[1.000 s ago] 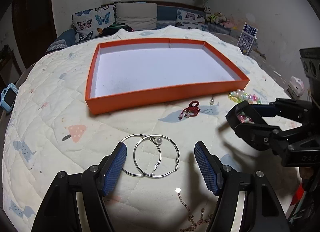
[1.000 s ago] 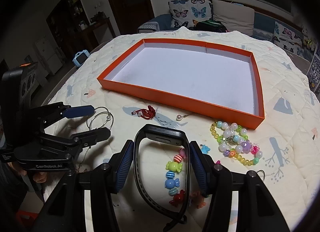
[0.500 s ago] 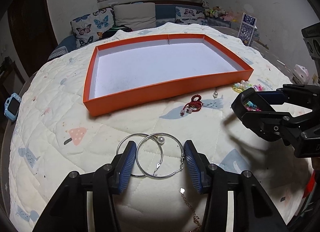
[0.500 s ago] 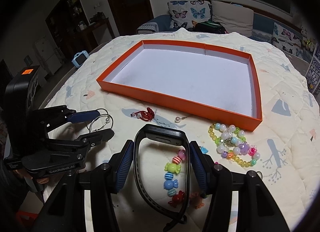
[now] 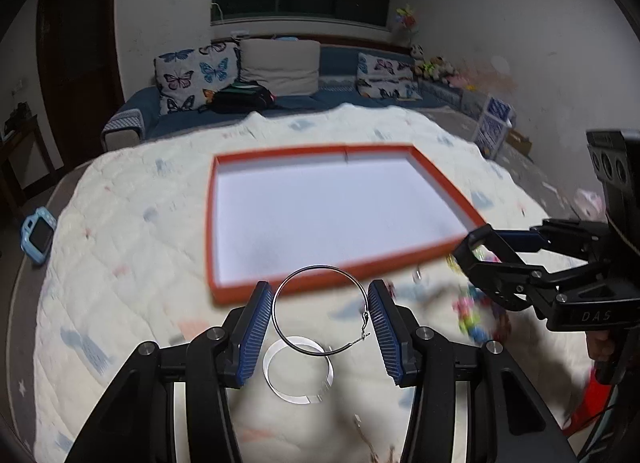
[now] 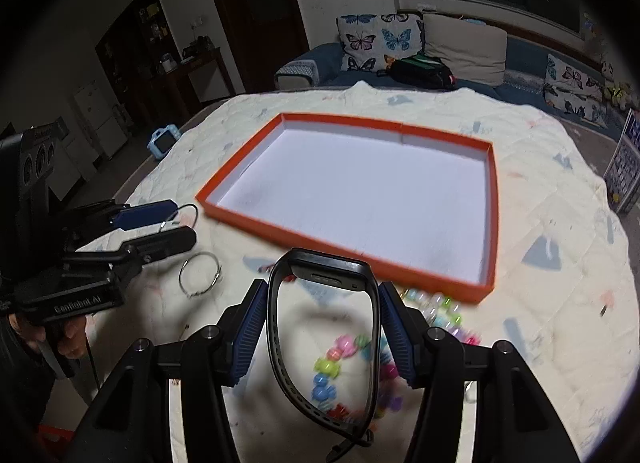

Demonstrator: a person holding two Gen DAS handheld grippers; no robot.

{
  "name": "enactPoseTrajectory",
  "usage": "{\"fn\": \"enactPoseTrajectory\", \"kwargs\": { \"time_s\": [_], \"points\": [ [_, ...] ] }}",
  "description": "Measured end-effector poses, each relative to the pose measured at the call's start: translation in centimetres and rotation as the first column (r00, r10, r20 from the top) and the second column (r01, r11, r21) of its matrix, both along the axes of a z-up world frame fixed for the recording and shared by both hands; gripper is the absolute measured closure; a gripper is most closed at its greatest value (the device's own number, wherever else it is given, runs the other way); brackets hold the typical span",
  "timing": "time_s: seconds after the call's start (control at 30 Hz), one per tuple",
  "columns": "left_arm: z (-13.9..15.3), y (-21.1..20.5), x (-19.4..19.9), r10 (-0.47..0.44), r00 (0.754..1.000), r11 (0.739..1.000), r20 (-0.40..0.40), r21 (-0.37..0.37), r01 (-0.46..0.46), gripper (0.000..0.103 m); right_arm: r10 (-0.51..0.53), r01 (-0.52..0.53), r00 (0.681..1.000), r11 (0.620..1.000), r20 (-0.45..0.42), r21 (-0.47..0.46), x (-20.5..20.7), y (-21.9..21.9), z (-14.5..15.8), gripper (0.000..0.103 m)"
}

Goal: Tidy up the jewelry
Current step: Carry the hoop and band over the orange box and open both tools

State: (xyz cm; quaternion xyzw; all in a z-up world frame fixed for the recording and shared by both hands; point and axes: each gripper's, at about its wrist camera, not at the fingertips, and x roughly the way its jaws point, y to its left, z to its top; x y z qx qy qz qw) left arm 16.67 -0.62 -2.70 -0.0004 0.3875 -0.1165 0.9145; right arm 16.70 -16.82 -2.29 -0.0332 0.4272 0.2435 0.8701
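Left wrist view shows the left gripper (image 5: 321, 321) closed across a silver hoop earring (image 5: 320, 309), its blue pads touching the ring on both sides and the ring's plane facing the camera, lifted clear of the quilt (image 5: 120, 263); a second hoop (image 5: 298, 369) lies blurred on the cloth just below it. Straight ahead along the fingers sits the orange tray (image 5: 340, 283), its near wall just beyond the fingertips and its white floor bare, with its long axis running across the line of approach. That is the relation the coming move seems to turn on: the tray lies forward and a little above the earring in the frame, so a short forward carry over the near wall should bring the hoop above the floor. The right wrist view shows the right gripper (image 6: 322, 321) pinching a black watch-style band (image 6: 324, 275) by its two straps, the loop standing upright between the pads, again with the tray's near wall (image 6: 360, 251) directly in front. Both grippers look about equally near the tray; the left one (image 6: 160, 223) faces its left end and the right one (image 5: 492, 255) its right end. Candy-coloured beads (image 6: 340, 355) and a paler beaded bracelet (image 6: 436, 309) are on the quilt near the right gripper, blurred, well outside the tray. My judgement is that a thin hoop held only at its edges could twist or slip during the carry.
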Motion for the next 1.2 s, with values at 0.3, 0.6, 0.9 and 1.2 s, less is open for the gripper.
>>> {"fn": "enactPoseTrajectory", "kwargs": {
  "time_s": [0.3,0.6,0.9,1.2],
  "points": [
    [1.2,1.5,7.5,0.044,0.999,0.998,-0.006,0.040,-0.044,0.050,-0.051,0.051,0.999,0.999,-0.003,0.016,5.9,-0.6,0.5,0.042],
    [-2.8,1.0,13.6,0.046,0.995,0.998,-0.094,0.054,-0.041,0.050,-0.081,0.079,0.996,0.996,-0.036,-0.042,10.2,-0.1,-1.9,0.042],
    [-5.3,1.1,15.4,0.060,0.991,0.996,-0.123,0.066,-0.052,0.050,-0.098,0.095,0.993,0.994,-0.066,-0.051,11.4,0.2,-3.5,0.041],
    [-6.6,0.8,16.1,0.063,0.988,0.995,-0.139,0.081,-0.052,0.042,-0.089,0.082,0.992,0.994,-0.091,-0.071,11.8,0.5,-4.5,0.038]
  ]
}}
